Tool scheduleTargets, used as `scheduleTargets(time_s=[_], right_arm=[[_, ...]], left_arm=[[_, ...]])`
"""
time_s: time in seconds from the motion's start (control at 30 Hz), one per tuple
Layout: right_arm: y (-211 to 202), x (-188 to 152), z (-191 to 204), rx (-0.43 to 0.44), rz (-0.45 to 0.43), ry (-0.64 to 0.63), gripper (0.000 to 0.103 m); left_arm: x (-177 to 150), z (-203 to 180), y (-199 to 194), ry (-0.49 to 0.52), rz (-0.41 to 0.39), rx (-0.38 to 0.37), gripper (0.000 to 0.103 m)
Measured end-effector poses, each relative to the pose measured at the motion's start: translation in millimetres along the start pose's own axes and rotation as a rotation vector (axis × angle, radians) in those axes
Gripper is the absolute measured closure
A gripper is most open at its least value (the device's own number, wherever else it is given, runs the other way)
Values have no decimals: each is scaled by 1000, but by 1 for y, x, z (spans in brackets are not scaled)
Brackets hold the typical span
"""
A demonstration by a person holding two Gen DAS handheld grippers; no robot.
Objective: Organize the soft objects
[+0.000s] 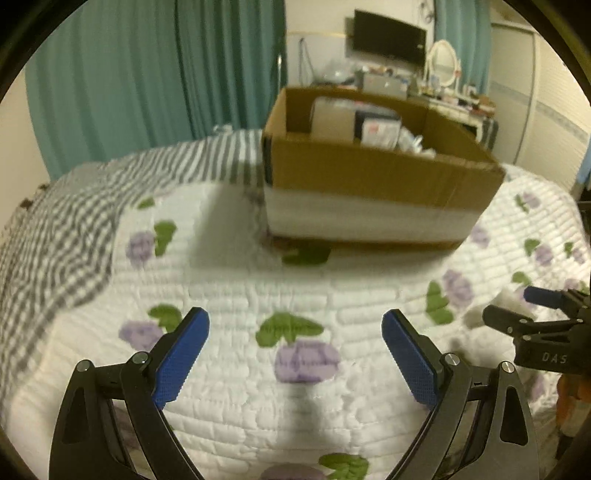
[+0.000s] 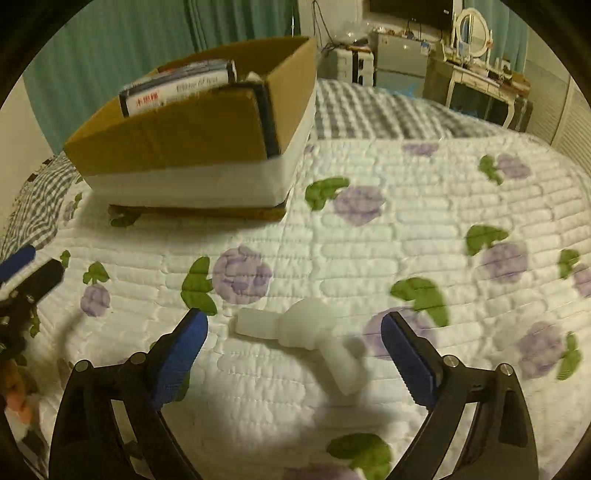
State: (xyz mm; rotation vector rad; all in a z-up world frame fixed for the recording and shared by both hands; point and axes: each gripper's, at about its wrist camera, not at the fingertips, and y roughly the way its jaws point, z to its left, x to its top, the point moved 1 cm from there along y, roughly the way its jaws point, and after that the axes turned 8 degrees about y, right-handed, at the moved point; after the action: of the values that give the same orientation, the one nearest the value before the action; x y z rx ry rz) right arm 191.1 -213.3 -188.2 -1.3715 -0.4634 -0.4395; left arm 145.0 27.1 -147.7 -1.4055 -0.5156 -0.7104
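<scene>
Bed (image 2: pixel 369 236) here has a white quilt with purple flowers and green leaves, and there's a good stretch of open quilt in the near half. A cardboard box (image 1: pixel 369 173) sits toward the far side on the quilt, its lower part wrapped in white, with books or cases standing inside. Past the quilt's far and left edge you get a gray checked sheet (image 1: pixel 55 229), then teal curtains (image 1: pixel 147 74). A dresser with an oval mirror (image 2: pixel 472 26) is off at the far right, well away from the bed stuff.

The soft white toy (image 2: pixel 306 336) lies flat on the quilt, near side, well apart from the box. It's blurry, so the exact shape is hard to call.

Right gripper (image 2: pixel 293 347) is spread wide, with the toy lying between its blue pads and touching neither as far as I can see. Left gripper (image 1: pixel 295 343) is also spread wide with nothing in it, hovering over bare quilt just left of the other one, pointing toward the box.
</scene>
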Motion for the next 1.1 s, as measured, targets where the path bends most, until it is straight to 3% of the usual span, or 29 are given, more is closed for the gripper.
scheduleTargets(time_s=[0.3, 0.37, 0.47, 0.63, 0.97, 1.1], right_arm=[[26, -5, -6, -48, 49, 15, 34], [25, -7, -6, -52, 41, 8, 47], [22, -8, -5, -60, 30, 4, 56], [10, -12, -8, -19, 7, 33, 82], [-27, -18, 2, 67, -57, 8, 95], [-51, -19, 10, 98, -106, -26, 96]], left_arm=[[-10, -2, 6, -15, 45, 5, 7], [-12, -3, 5, -17, 49, 0, 7], [-14, -3, 4, -21, 55, -3, 7], [-15, 0, 4, -26, 56, -3, 7], [-13, 4, -22, -50, 10, 10, 7], [-9, 5, -35, -57, -11, 10, 7]])
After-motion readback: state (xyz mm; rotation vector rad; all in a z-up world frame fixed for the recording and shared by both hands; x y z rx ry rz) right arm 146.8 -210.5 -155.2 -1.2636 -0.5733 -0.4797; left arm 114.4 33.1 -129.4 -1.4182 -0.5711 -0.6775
